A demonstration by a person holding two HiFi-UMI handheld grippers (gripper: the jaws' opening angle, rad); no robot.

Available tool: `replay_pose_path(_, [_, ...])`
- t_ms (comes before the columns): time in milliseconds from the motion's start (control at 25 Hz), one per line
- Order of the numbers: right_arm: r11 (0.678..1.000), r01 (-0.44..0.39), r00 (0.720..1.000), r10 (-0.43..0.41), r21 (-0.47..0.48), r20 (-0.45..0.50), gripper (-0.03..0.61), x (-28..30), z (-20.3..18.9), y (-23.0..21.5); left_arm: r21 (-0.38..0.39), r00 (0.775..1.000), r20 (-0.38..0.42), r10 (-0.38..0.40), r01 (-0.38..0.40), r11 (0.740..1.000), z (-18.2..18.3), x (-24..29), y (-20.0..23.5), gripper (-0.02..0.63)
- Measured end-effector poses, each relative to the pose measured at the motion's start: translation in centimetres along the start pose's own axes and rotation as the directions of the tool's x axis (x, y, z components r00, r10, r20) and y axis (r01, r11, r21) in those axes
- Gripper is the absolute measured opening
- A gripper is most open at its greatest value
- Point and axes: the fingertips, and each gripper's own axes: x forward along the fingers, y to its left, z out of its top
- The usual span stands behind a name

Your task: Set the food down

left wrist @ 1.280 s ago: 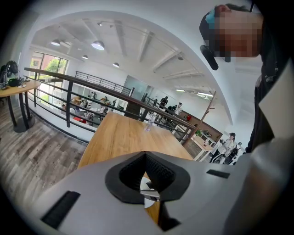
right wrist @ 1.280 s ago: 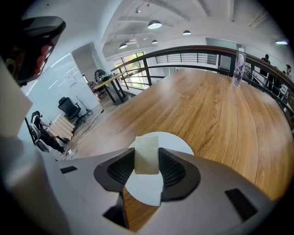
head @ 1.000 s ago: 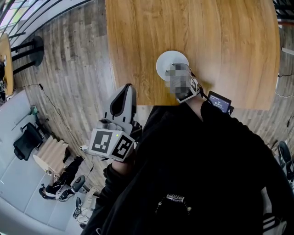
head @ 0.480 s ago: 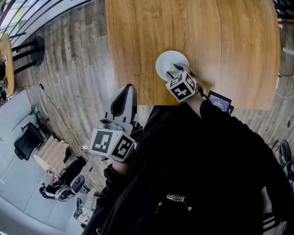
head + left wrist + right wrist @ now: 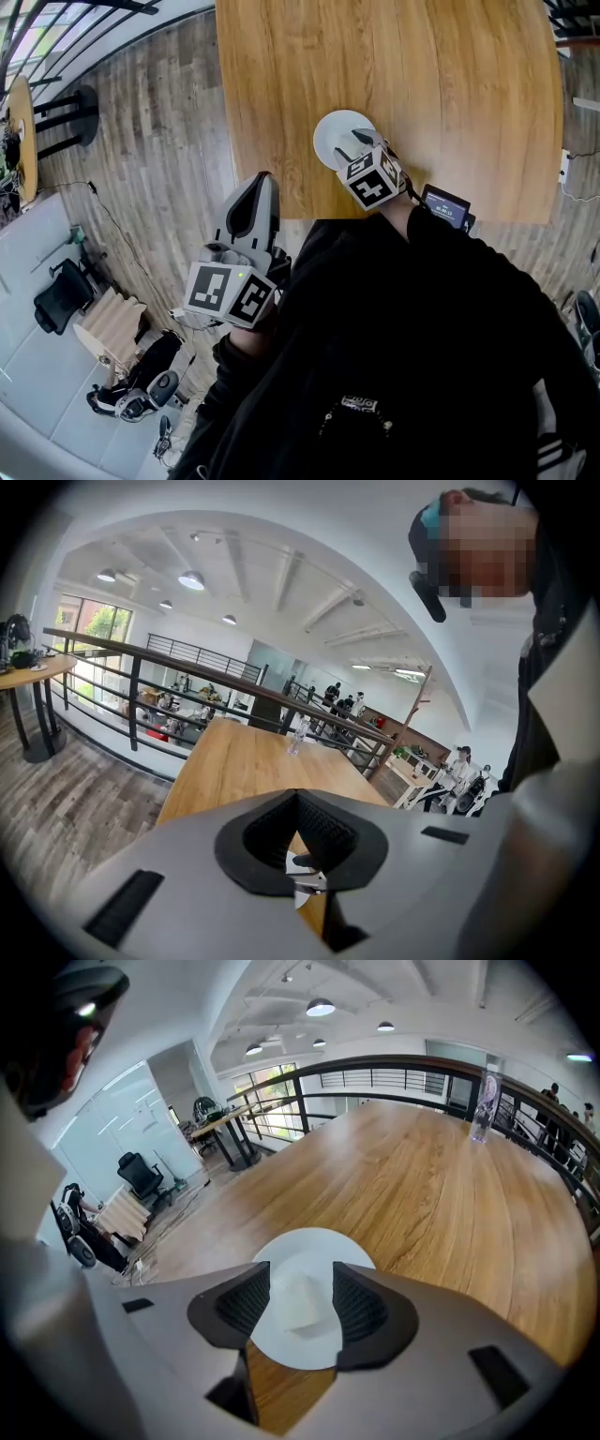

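Two jaws of our right tool [image 5: 301,1271] have just been opening & are standing spread, w/ the pale food block [image 5: 305,1307] lying loose between them on the white plate [image 5: 309,1241] near the bench [image 5: 422,1204] edge. We're judging the set-down done, only lifting clear remaining; our left tool [image 5: 296,797] is hanging off-bench, jaws pressed together, holding nothing.
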Motion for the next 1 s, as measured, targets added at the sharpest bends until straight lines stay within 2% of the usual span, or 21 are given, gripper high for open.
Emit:
replay_pose_path(200, [0.999, -0.032, 0.986, 0.025, 0.039, 0.164, 0.209, -4.0, 5.4, 0.4, 0.048, 0.999, 0.038, -0.031, 0.029, 0.998, 1.9, -0.5, -0.9, -0.003])
replay_pose_path(320, [0.995, -0.075, 0.96, 0.055, 0.064, 0.273, 0.204, -7.4, 8.5, 0.9, 0.084, 0.996, 0.063, -0.062, 0.057, 0.995, 3.2, -0.8, -1.9, -0.003])
replay_pose_path(400, [0.992, -0.106, 0.936, 0.078, 0.063, 0.342, 0.164, -9.7, 10.2, 1.4, 0.105, 0.994, 0.074, -0.084, 0.076, 0.992, 4.1, -1.1, -2.4, -0.003])
replay_pose_path(520, [0.985, -0.169, 0.882, 0.133, 0.04, 0.453, 0.066, -13.5, 12.9, 2.6, 0.144, 0.989, 0.091, -0.115, 0.101, 0.984, 5.6, -1.3, -3.0, -0.003])
replay_pose_path(600, [0.98, -0.2, 0.839, 0.163, 0.017, 0.519, 0.03, -16.1, 14.6, 3.2, 0.162, 0.986, 0.1, -0.133, 0.116, 0.98, 6.2, -1.1, -3.2, -0.003])
replay_pose_path(800, [0.969, -0.247, 0.766, 0.205, -0.015, 0.609, 0.02, -21.6, 17.1, 3.8, 0.18, 0.975, 0.123, -0.185, 0.161, 0.97, 6.8, -0.6, -4.5, -0.003])
replay_pose_path(880, [0.958, -0.283, 0.723, 0.239, -0.038, 0.648, 0.019, -23.9, 17.8, 4.6, 0.199, 0.968, 0.138, -0.21, 0.181, 0.963, 7.4, -0.6, -5.4, -0.003])
replay_pose_path(920, [0.956, -0.286, 0.697, 0.252, -0.061, 0.672, 0.018, -25.1, 18.1, 5.1, 0.208, 0.963, 0.149, -0.226, 0.193, 0.959, 7.8, -0.7, -5.9, -0.003])
replay_pose_path(1000, [0.963, -0.242, 0.656, 0.252, -0.118, 0.711, 0.018, -27.0, 18.6, 6.1, 0.226, 0.951, 0.171, -0.258, 0.217, 0.95, 8.6, -1.0, -6.7, -0.003])
